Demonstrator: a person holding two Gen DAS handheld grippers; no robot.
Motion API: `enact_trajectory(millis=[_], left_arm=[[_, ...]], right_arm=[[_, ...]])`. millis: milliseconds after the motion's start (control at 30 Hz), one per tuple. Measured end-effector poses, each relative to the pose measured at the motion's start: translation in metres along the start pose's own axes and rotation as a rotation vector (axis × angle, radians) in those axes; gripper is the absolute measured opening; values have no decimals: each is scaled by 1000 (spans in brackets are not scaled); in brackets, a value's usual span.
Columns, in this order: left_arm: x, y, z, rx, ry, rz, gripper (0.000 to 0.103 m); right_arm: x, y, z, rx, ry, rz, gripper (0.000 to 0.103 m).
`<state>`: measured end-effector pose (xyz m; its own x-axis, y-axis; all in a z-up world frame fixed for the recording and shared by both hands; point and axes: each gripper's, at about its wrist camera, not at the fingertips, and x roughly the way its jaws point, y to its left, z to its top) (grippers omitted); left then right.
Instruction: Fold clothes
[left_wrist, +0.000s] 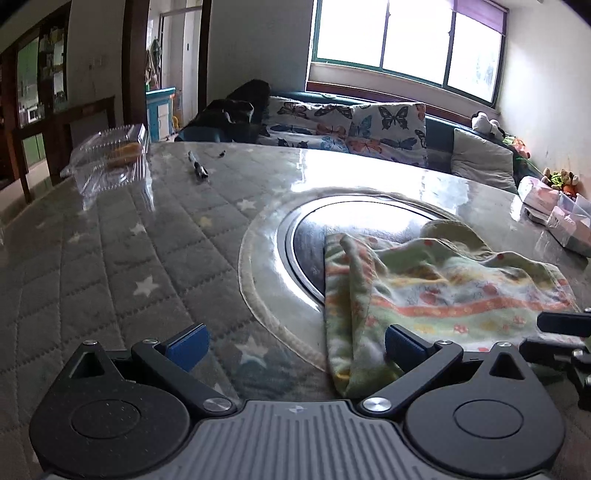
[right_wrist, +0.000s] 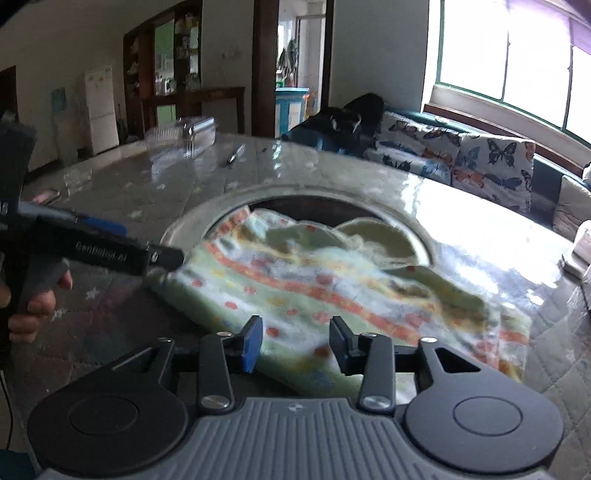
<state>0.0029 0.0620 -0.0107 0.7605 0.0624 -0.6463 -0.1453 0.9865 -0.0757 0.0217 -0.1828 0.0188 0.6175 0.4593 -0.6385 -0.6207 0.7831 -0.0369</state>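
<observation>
A small green garment (left_wrist: 436, 291) with orange stripes and flower print lies crumpled on the table, partly over a round dark inset (left_wrist: 314, 240). My left gripper (left_wrist: 295, 345) is open wide at the garment's near left edge, its right finger over the cloth, empty. In the right wrist view the garment (right_wrist: 332, 288) is blurred. My right gripper (right_wrist: 295, 343) is open, low over the garment's near edge, nothing between the pads. The left gripper (right_wrist: 110, 251) shows at the garment's left corner.
The table has a glossy cover over grey star-print quilt (left_wrist: 129, 258). A clear plastic box (left_wrist: 110, 158) and a pen (left_wrist: 197, 166) lie at the far left. Boxes (left_wrist: 565, 218) sit at the right edge. A sofa with butterfly cushions (left_wrist: 351, 125) stands behind.
</observation>
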Motion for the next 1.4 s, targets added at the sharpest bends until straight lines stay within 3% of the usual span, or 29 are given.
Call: enact_trajectory(millis=[300, 500, 600, 767, 833, 933, 1233, 1400], left_arm=[[0, 3, 9, -20, -1, 9, 103], [5, -16, 14, 30, -14, -28, 103], [11, -22, 12, 65, 6, -15, 103], [14, -25, 17, 78, 10, -15, 103], [15, -27, 21, 80, 2, -18, 103], [20, -30, 27, 82, 14, -18, 103], [28, -46, 56, 113, -30, -49, 103], [57, -50, 69, 121, 2, -18, 103]], right_arm=[[-10, -9, 10, 16, -35, -12, 46], [8, -17, 1, 55, 9, -21, 49], [4, -21, 3, 63, 1, -24, 62], [2, -37, 11, 85, -15, -52, 67], [5, -45, 12, 109, -17, -66, 82], [17, -56, 4, 162, 20, -64, 86], [22, -75, 26, 189, -13, -36, 89], [48, -83, 42, 194, 6, 5, 90]])
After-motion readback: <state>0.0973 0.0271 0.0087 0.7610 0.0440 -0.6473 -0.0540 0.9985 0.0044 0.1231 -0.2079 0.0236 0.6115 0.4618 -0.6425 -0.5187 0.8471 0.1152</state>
